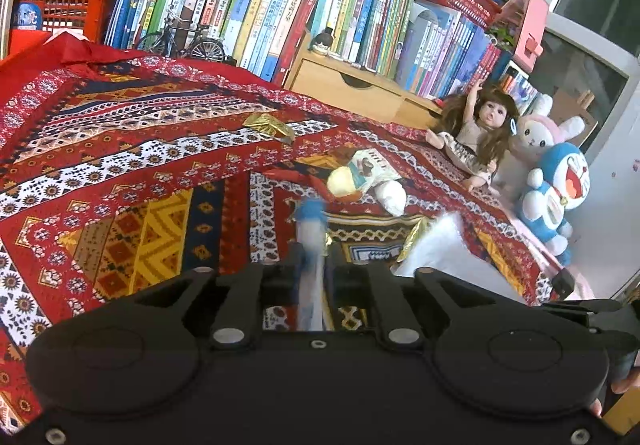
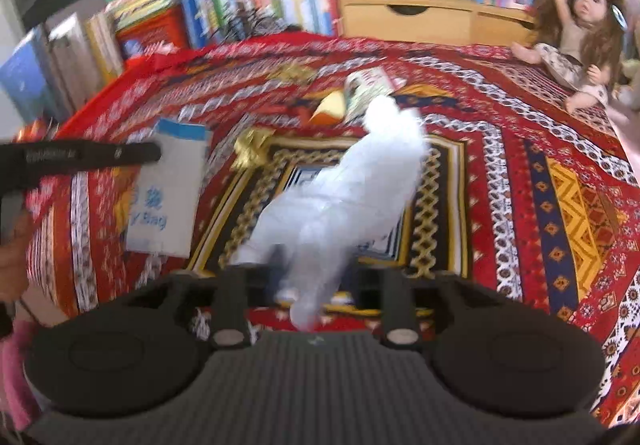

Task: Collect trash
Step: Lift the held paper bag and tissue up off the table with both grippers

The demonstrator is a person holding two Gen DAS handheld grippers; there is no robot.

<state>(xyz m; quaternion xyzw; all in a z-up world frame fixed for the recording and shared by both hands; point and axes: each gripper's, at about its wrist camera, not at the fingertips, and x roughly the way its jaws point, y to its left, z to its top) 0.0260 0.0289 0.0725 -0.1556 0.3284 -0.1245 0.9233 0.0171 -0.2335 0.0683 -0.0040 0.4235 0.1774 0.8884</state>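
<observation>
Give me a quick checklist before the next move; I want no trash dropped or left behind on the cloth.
1. Left gripper grip on the white-and-blue packet: ok, the packet is pinched edge-on between its fingers.
2. Right gripper grip on the clear plastic bag: ok, though the view is blurred.
3. Bag mouth open to take the packet: cannot tell.
4. Trash remaining on the patterned cloth: not ok; a gold wrapper, a second gold wrapper and the crumpled cup and paper are on it.
5. Doll and plush toys apart from the trash: ok.
</observation>
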